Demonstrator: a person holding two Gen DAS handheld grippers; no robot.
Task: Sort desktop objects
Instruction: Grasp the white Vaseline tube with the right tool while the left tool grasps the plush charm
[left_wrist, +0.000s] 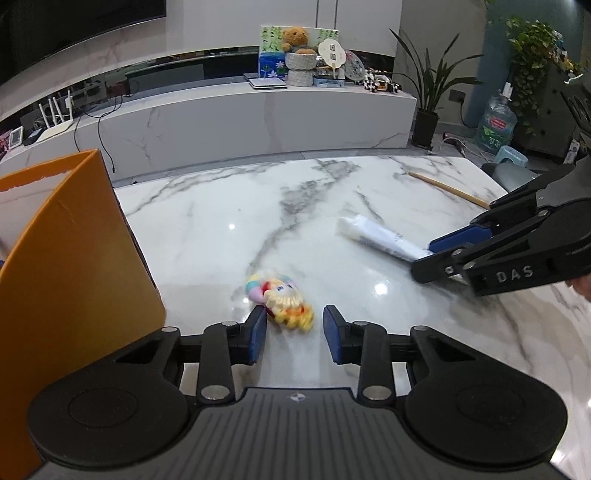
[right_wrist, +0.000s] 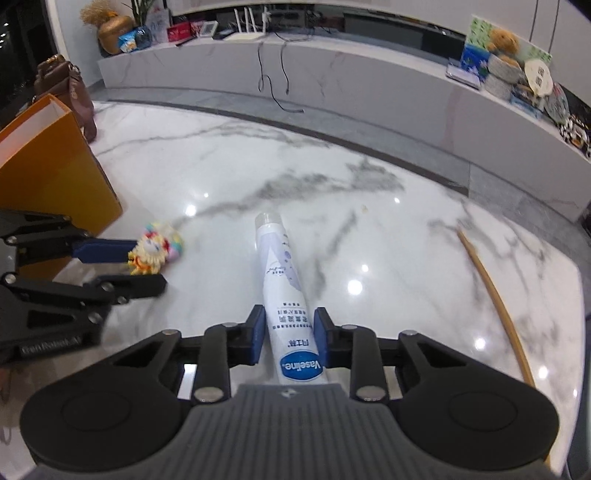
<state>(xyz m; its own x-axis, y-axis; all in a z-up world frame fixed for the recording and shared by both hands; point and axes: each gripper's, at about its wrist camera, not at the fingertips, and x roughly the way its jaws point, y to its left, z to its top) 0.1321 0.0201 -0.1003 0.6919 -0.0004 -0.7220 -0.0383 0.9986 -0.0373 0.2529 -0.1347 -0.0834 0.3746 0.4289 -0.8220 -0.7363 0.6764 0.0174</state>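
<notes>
Two grips look set. Nearest the lens in the left wrist view, the left hand-held gripper (left_wrist: 294, 314) is closed down as far as the toy (left_wrist: 284, 302) lets it. The small plush doll sits btwn the blue pads right at their tips, blurred, w/ the left pad clearly on it; the right pad's contact is harder to read. In the right wrist view, the right hand-held gripper (right_wrist: 289, 315) is clamped on the tube (right_wrist: 280, 266), pads pressing both sides just above the blue label. The crimped end is toward the camera and the cap points away over the counter (left_wrist: 258, 221).

To do this step well, imo: the toy hold is a shallow tip pinch, so lift slow and straight up, no wrist flick, or it'll slip out. The tube is long and held near one end, so expect the cap end to droop; keep it level-ish and don't sweep it into the other gripper, which is near.

Next out, the orange box (left_wrist: 74, 240) stands just beside the left gripper on its left, open top, prob. the drop spot. The toy has the short trip; the tube must cross the counter.

Further right a thin wooden stick (right_wrist: 495, 291) lies on the counter, untouched, well apart from both grippers.

Beyond the counter edge is a low marble shelf (left_wrist: 221, 114) w/ a teddy bear (left_wrist: 295, 37), not part of the job.
</notes>
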